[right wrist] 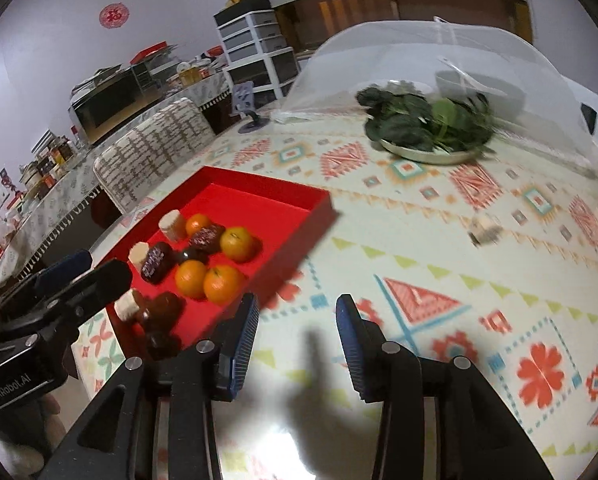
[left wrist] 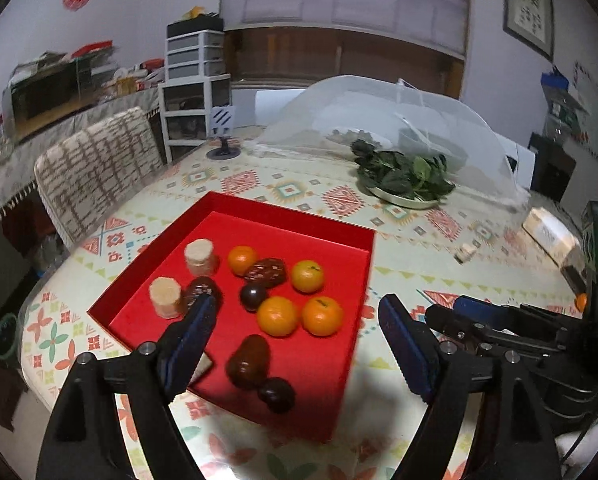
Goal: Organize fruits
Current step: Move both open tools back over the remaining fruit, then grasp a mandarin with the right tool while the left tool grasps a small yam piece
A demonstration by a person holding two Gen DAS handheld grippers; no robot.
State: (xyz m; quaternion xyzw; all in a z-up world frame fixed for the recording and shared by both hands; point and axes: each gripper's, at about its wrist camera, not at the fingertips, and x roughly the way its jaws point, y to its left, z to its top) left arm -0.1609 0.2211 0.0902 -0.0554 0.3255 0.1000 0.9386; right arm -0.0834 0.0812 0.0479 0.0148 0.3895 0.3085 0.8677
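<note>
**Fruit in red tray, both jaws empty**

Left wrist: the left gripper [left wrist: 297,344] hangs wide-jawed above the red tray [left wrist: 291,218] holding four oranges [left wrist: 322,315].

Right wrist: the right gripper [right wrist: 297,342], jaws wide, hovers over the bench [right wrist: 439,240] beside the tray.

The left gripper's finger [left wrist: 191,336] covers part of a dark fruit [left wrist: 200,292] and the tray's [left wrist: 235,404] near corner. In the right view, the left gripper [right wrist: 65,280] hides the tray's near-left corner. The small object [right wrist: 483,229] on the tablecloth is blurred beyond identification. The bowl [left wrist: 431,142] under the mesh cover [left wrist: 339,108] is indistinct.
</note>
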